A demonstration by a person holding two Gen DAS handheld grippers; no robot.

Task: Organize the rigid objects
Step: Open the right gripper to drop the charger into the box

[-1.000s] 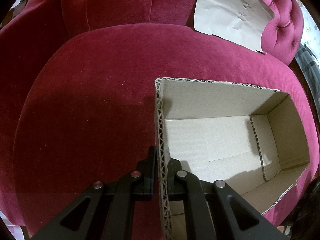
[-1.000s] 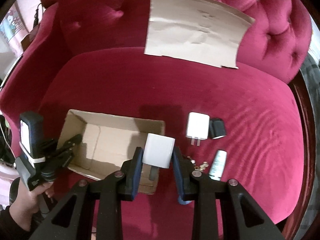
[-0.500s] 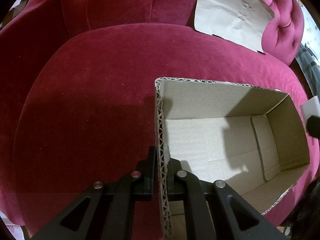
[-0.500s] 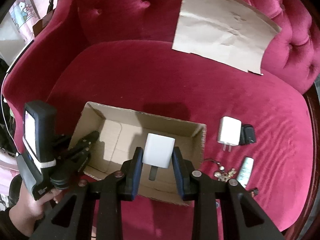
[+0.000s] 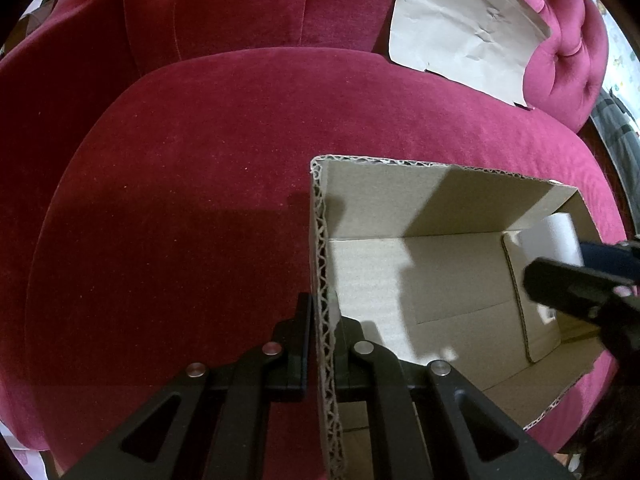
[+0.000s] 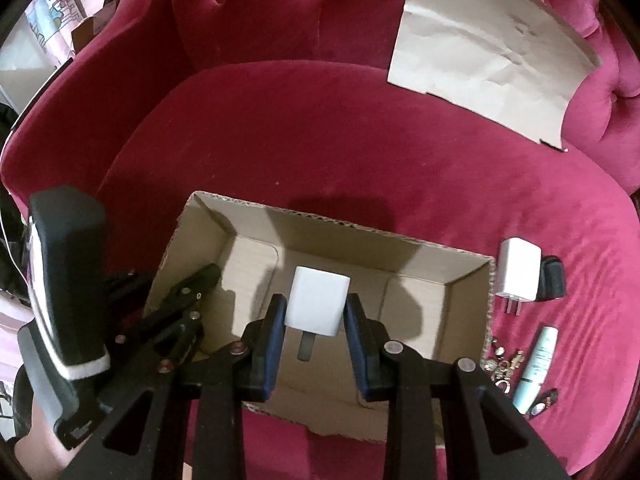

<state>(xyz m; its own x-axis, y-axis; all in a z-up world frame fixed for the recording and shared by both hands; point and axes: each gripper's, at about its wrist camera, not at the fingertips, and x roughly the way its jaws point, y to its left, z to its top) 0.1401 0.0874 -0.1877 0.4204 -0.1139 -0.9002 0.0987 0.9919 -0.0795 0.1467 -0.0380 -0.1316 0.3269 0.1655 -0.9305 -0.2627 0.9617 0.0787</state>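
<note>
— While the left gripper [image 5: 322, 320] has its jaws pinched narrow on the near end wall of the cardboard box [image 6: 400, 264], where is the charger?
— The white charger [image 6: 316, 304] sits between the blue-padded jaws of the right gripper [image 6: 316, 320], clamped by its sides, prongs pointing back toward the camera. It hangs over the open box, above the box floor, not touching it as far as I can tell.
— And the box?
— It rests on the red velvet sofa [image 6: 320, 140] seat, open at the top.
— What lies outside it?
— Just right of the box, a second white charger [image 6: 518, 272] touches a small black item [image 6: 554, 282]. Nearer the camera are a pale tube [image 6: 536, 368] and a cluster of small metal trinkets [image 6: 502, 364]. A brown paper sheet [image 6: 488, 52] leans on the backrest.
</note>
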